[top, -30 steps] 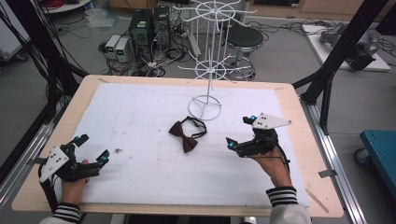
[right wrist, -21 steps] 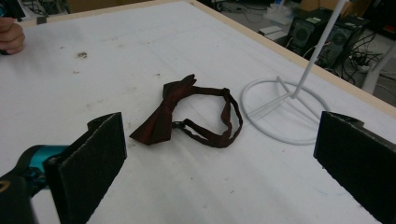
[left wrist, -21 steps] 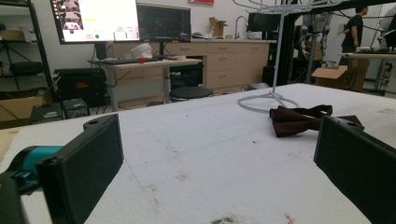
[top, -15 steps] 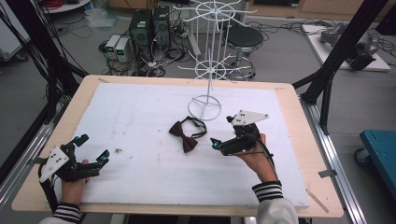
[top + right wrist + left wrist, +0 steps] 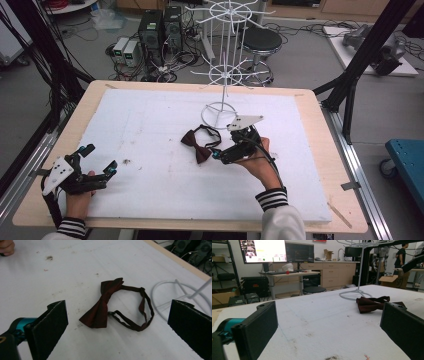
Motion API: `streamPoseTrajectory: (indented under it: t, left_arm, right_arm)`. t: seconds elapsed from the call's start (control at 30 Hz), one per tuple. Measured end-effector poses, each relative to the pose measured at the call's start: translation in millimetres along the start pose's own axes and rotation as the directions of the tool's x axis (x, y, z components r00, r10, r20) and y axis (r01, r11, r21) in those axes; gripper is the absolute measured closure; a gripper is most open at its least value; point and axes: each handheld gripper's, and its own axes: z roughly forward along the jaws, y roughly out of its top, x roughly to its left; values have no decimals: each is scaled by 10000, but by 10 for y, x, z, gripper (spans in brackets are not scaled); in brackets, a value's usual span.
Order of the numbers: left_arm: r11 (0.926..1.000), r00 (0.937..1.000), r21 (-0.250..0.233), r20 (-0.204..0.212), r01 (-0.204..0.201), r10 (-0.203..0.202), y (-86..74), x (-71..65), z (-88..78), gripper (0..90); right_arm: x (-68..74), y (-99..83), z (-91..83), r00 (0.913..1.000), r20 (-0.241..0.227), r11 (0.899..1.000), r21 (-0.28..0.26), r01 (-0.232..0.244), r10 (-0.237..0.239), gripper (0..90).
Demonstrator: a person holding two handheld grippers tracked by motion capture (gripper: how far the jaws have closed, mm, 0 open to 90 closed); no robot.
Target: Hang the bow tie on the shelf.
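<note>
- High view: the bow tie (image 5: 197,144) is lying near the middle of the white board (image 5: 150,120), at seven o'clock from the wire rack (image 5: 223,75). The right gripper (image 5: 220,153) is sitting just beside the tie at four o'clock, jaws spread and holding nothing. The left gripper (image 5: 100,161) is resting at the board's eight o'clock corner, jaws wide apart and empty.
- Left gripper view: the jaws are standing wide apart; the tie (image 5: 372,304) is lying ahead at two o'clock. The writing on the monitor (image 5: 264,251) is too small to read.
- Right gripper view: the tie (image 5: 105,305) is lying between the parted jaws, untouched.
</note>
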Motion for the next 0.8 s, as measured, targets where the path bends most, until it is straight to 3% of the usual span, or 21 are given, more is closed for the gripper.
streamPoseTrajectory:
  t: [0.37, 0.57, 0.8]
  left_arm:
    - [10000, 10000, 5, -6, -21, 21, 1, 3, 0, 18]
    - [10000, 10000, 16, -10, -27, 27, 1, 5, -1, 18]
    - [10000, 10000, 9, -10, -17, 17, 1, 5, 0, 18]
  right_arm:
    - [84, 137, 349, 9979, -446, 9972, 575, 488, -462, 20]
    - [128, 168, 503, 9961, -706, 9940, 918, 588, -524, 25]
    - [128, 181, 645, 9969, -683, 9902, 1312, 481, -394, 27]
